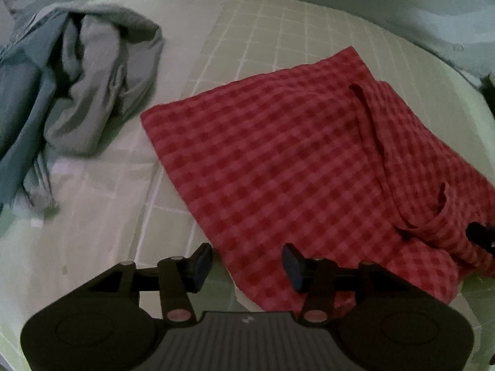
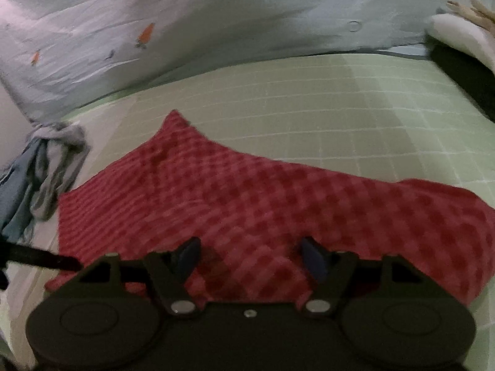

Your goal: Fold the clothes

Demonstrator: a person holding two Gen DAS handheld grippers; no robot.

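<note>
Left gripper (image 1: 246, 267): low, level, fingers spread wide, holding nothing, at the red checked cloth's (image 1: 287, 160) near edge.
Right gripper (image 2: 250, 258): low, fingers parted, empty, over the cloth.
Cloth: on green gridded surface (image 2: 355, 108).

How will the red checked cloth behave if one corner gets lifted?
The red checked cloth likely drapes limply: it already lies in soft folds on the green grid mat. It looks thin, so probably light. The folded-over flap at its right may slide open when lifted.
</note>
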